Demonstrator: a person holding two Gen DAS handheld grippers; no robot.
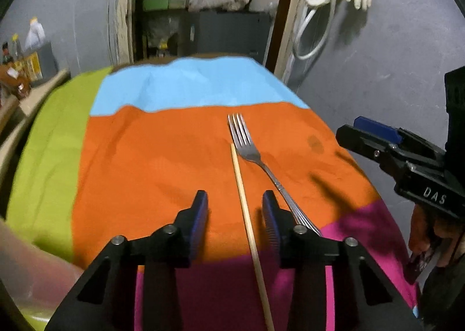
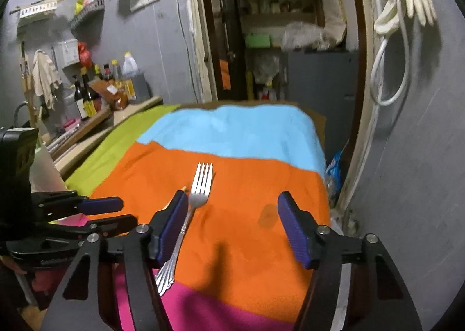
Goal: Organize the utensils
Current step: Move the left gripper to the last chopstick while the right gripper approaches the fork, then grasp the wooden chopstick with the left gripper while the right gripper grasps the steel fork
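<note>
A silver fork point(image 1: 255, 156) lies on the orange band of a colourful cloth point(image 1: 159, 162), tines pointing away. A single wooden chopstick point(image 1: 247, 215) lies just left of it, nearly parallel. My left gripper point(image 1: 235, 215) is open and hovers low over the chopstick, which runs between its blue-padded fingers. My right gripper point(image 2: 232, 232) is open and empty, above the cloth to the right of the fork point(image 2: 197, 200); its left finger overlaps the fork handle in view. The right gripper point(image 1: 377, 142) also shows at the right edge of the left wrist view.
The cloth-covered table ends at the right near a grey wall with a hose and glove point(image 2: 418, 0). A counter with bottles point(image 2: 96, 90) stands to the left. An open doorway with shelves point(image 2: 276, 40) is behind the table.
</note>
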